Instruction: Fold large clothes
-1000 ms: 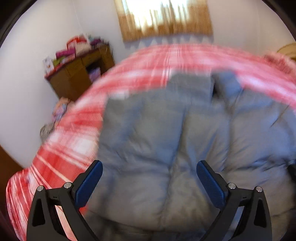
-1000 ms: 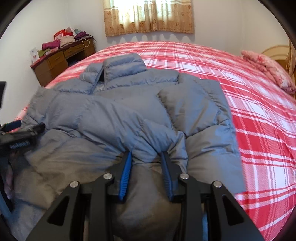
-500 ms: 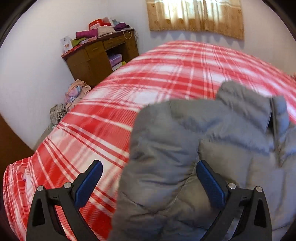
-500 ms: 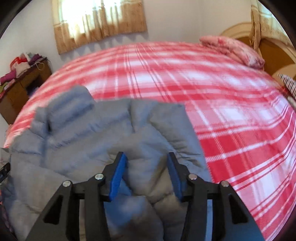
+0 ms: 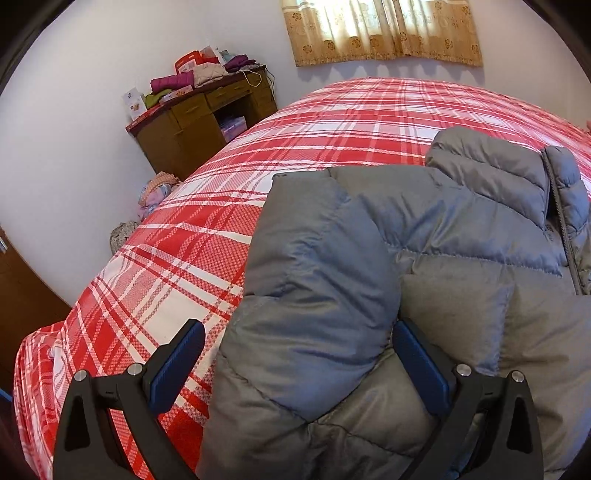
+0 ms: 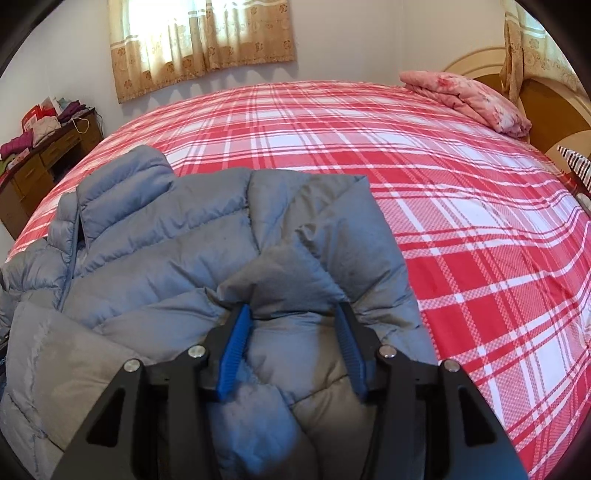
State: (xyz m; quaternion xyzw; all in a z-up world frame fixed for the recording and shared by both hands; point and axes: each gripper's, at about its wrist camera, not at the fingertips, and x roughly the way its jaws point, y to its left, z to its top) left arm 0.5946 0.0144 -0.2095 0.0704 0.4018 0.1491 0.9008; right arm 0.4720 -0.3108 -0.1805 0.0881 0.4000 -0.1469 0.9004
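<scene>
The bed point(image 5: 332, 122), under its red plaid cover, carries the grey puffer jacket point(image 5: 461, 258), which lies right beneath both tongs. The left tongs point(image 5: 299, 365) gape wide over a folded sleeve. The right tongs point(image 6: 291, 343), which have just been opening, straddle a fabric fold, pads apparently loose. Only their view shows the pink pillow point(image 6: 469, 99) far ahead; the left view shows the cluttered desk's point(image 5: 199, 122) open cubby.

Both my wrist views are sharp and evenly lit, with soft daylight glowing through the curtained window point(image 5: 384, 29) on the far wall and blowing out its panes. Fisheye bending curves the bed point(image 6: 406, 155) and darkens every corner, and shadows stay faint.
</scene>
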